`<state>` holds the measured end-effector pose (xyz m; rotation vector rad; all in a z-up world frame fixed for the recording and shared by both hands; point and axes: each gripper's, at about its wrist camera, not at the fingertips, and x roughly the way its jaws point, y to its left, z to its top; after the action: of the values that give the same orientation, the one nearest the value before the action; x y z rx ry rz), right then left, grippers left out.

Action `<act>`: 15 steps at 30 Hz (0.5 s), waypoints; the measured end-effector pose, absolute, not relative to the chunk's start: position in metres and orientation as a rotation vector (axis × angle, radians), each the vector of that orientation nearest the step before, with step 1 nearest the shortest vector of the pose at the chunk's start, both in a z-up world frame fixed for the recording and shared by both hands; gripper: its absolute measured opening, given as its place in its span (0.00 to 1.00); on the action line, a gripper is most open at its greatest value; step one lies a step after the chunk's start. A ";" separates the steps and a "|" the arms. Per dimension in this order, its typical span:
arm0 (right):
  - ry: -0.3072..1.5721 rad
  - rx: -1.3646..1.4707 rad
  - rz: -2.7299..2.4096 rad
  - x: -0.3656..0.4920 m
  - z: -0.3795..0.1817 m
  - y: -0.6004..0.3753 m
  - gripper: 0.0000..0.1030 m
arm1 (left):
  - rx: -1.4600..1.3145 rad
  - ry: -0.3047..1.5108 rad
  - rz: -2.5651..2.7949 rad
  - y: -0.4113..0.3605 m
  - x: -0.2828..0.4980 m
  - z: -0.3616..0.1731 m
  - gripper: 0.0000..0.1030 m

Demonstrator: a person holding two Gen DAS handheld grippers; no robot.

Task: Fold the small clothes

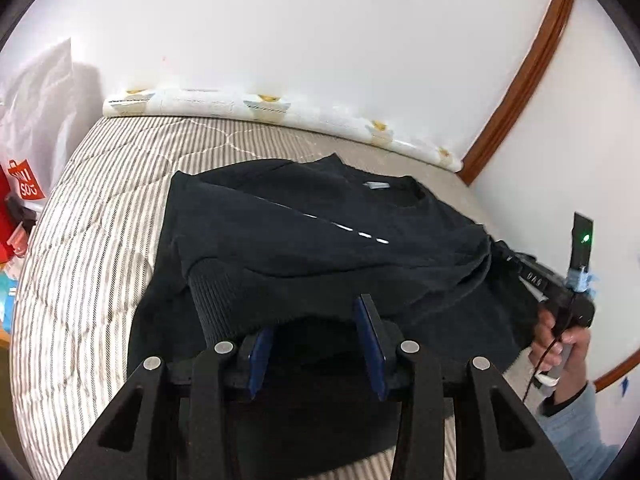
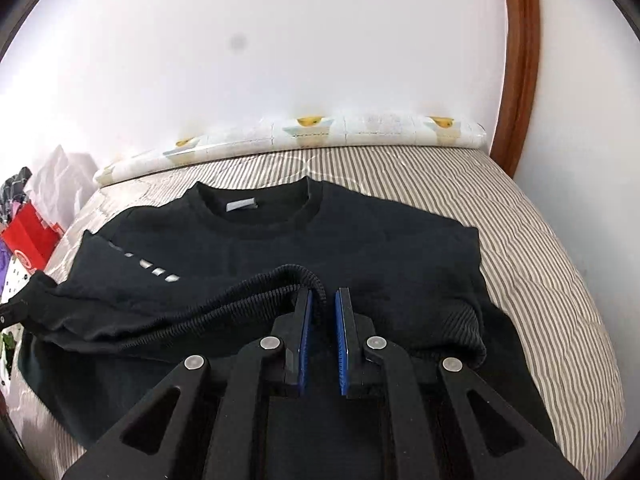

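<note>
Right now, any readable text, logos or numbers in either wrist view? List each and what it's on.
"DAG", roughly, white letters on the right gripper's body; hard to be sure.
White characters on the red bag: they look mirrored or turned, not readable with confidence.
Neck label of the black sweatshirt: grey, any print too small to read.
White dashes on the sweatshirt's sleeve: marks, not letters.
Round white logo on the red bag: too blurred to read.

Black sweater [image 2: 280, 248], grey-striped bedcover [image 2: 520, 240], red bag [image 1: 28, 184]
</note>
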<state>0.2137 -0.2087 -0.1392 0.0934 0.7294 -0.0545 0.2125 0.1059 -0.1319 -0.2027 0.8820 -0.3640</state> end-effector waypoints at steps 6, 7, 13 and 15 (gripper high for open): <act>0.731 0.106 -0.083 0.249 -0.137 -0.212 0.10 | -0.196 0.851 -0.330 0.101 0.241 -0.134 0.37; 0.730 0.108 -0.097 0.257 -0.135 -0.213 0.10 | -0.194 0.843 -0.324 0.103 0.245 -0.132 0.37; 0.746 0.123 -0.146 0.301 -0.125 -0.222 0.11 | -0.200 0.871 -0.315 0.100 0.288 -0.127 0.38; 0.710 0.118 -0.146 0.299 -0.114 -0.225 0.14 | -0.210 0.865 -0.334 0.099 0.296 -0.122 0.40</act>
<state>0.2987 -0.2247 -0.1137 0.1184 0.7098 -0.1460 0.2964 0.0995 -0.1215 -0.2100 0.8649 -0.3335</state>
